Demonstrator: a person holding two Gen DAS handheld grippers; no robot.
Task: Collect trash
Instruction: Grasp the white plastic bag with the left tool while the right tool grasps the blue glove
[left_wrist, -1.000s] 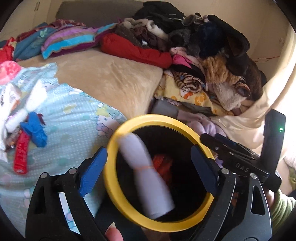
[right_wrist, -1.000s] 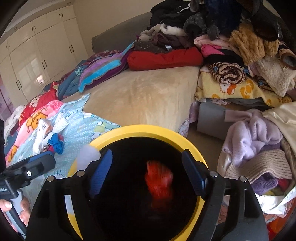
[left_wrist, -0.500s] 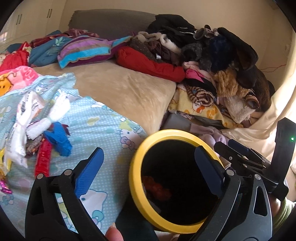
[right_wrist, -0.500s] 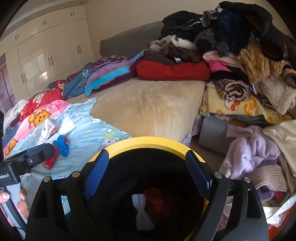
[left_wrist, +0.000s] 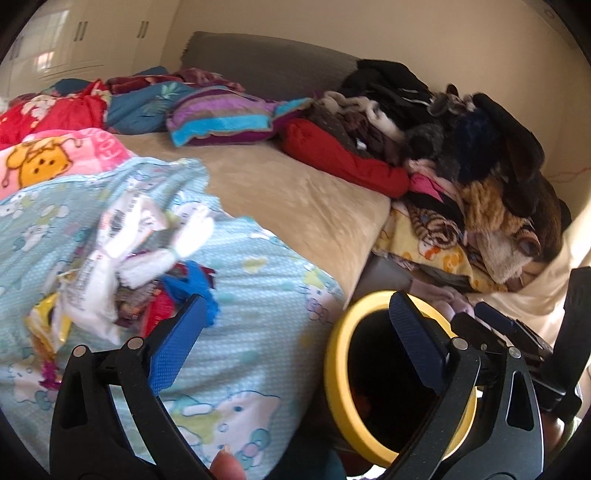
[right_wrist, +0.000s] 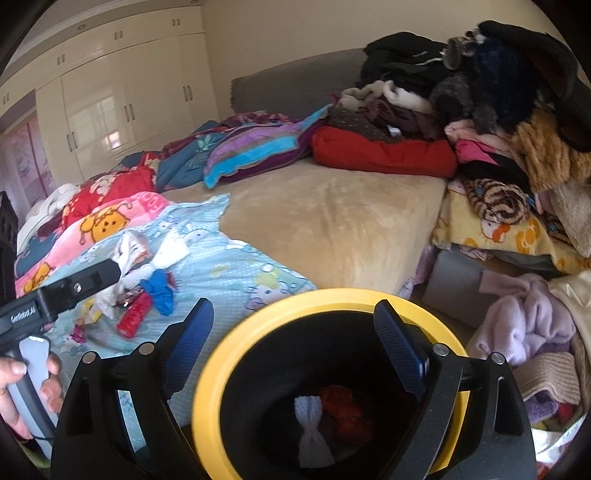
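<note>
Bedroom, cluttered bed (right_wrist: 332, 221) with a light-blue blanket (left_wrist: 258, 302) at the near edge, clothes heap (right_wrist: 498, 110) on the far side, wardrobes (right_wrist: 110, 110) behind.

Progress: partly done. Bin (right_wrist: 236, 354), yellow rim, black inside, sits by the bed edge below both grippers. In it, per the right wrist view: a white wrapper tied like a bow (right_wrist: 312, 428) and something red, crumpled (right_wrist: 343, 406). So at least two pieces are in; can't tell what lies deeper, too dark.

Left to do: trash pile (left_wrist: 122, 266) on the blanket, well apart from the bin. White wrappers (left_wrist: 125, 221), a blue scrap (left_wrist: 192, 291), a red pack (right_wrist: 135, 314), a yellow foil bit (left_wrist: 48, 325), some dark wrappers underneath. Blurred, so no exact count, but several pieces. Looks like more is left than done.

Left gripper (left_wrist: 291, 339): jaws apart, nothing between the pads, one finger over the blanket near the blue scrap, the other over the bin rim. It opened further within the last second.

Right gripper (right_wrist: 295, 354): jaws apart and have just been opening, empty, hanging above the bin mouth. A hand (right_wrist: 26, 395) holds the left gripper's handle at the left edge of the right wrist view.

My read: both drops are finished, next step is back to the pile for the next pieces. Thin wrappers on soft blanket, so risk of pinching fabric along with them.
</note>
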